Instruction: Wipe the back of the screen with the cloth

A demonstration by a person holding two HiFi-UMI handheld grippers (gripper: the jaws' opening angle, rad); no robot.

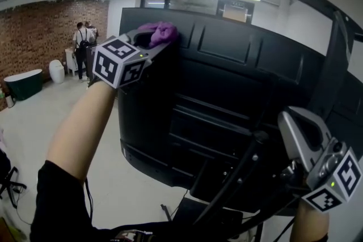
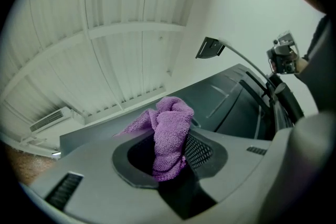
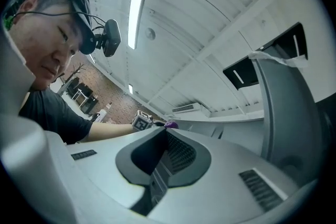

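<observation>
A large black screen back fills the middle of the head view, tilted on its stand. My left gripper is raised at the screen's upper left corner, shut on a purple cloth that presses against the top edge. In the left gripper view the cloth bunches between the jaws, with the dark panel beyond. My right gripper sits low at the screen's right side; its jaws are closed together with nothing between them.
A black stand arm and cables run under the screen. Two people stand far off by a brick wall, near a white bin and a dark green tub. The pale floor lies below left.
</observation>
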